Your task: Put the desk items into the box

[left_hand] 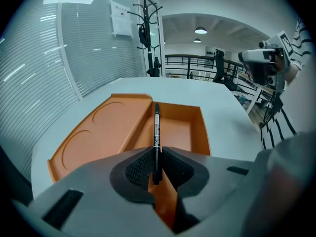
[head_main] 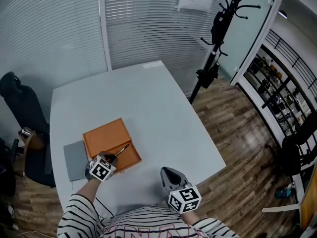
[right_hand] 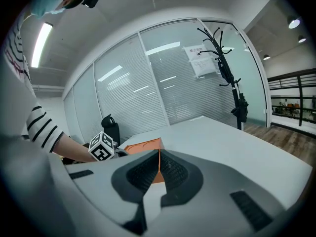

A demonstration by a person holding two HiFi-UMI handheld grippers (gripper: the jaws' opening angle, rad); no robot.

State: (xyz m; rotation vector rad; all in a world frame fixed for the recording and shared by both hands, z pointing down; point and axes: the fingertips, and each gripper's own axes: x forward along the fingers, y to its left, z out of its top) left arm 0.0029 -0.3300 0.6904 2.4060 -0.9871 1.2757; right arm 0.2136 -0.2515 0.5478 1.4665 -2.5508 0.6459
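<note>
An orange box (head_main: 110, 142) lies open on the pale table (head_main: 163, 113), showing a flat lid part (left_hand: 106, 125) and a deeper tray part (left_hand: 182, 132). My left gripper (head_main: 110, 161) is shut on a black pen (left_hand: 156, 132) that points out over the tray; the pen (head_main: 122, 149) hangs above the box's near right corner. My right gripper (head_main: 168, 175) hovers over the table's near edge, right of the box, shut with nothing between its pads. From the right gripper view the box (right_hand: 143, 146) sits beyond my closed jaws (right_hand: 159, 169), beside the left gripper's marker cube (right_hand: 102, 146).
A grey flat pad (head_main: 75, 159) lies left of the box. A black office chair (head_main: 22, 118) stands at the table's left. A coat stand (head_main: 218, 38) rises beyond the far right corner, above wooden floor. Glass walls with blinds enclose the back.
</note>
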